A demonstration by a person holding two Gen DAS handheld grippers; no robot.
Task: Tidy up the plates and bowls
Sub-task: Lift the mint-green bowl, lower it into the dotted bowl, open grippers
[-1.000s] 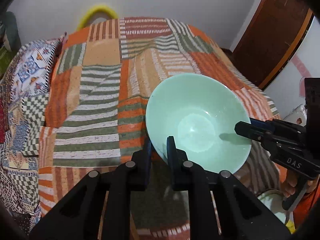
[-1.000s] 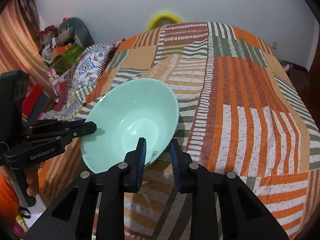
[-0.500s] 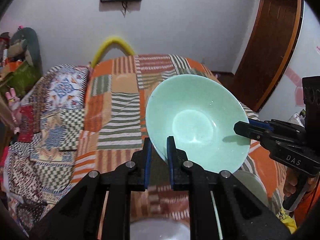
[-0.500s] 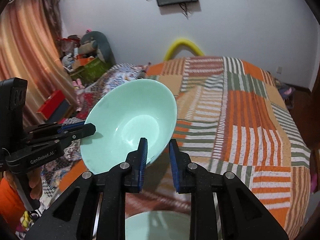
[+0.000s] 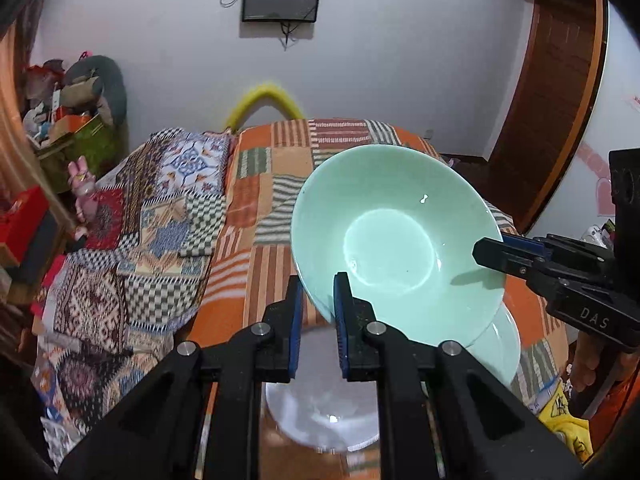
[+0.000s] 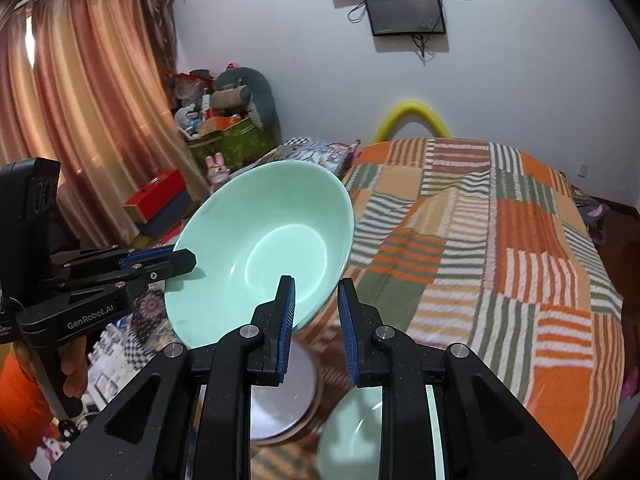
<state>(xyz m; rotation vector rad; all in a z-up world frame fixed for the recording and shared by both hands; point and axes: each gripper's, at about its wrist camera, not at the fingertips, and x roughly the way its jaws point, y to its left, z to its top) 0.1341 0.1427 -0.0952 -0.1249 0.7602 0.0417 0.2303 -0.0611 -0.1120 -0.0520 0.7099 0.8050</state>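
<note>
Mint-green bowl (image 5: 394, 240) is up in the air over the striped bedspread (image 6: 500, 240), tilted. The left gripper (image 5: 318, 312) pinches its near rim and the right gripper (image 6: 316, 312) pinches the opposite rim. Below sit a white plate (image 5: 320, 420) and another green bowl (image 6: 352, 436).

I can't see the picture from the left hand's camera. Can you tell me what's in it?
A big mint-green bowl is held up, tilted, over a bed with a striped patchwork blanket. The left gripper pinches its near rim, and the right gripper holds the far side. Below sit a white bowl and another green one.
</note>
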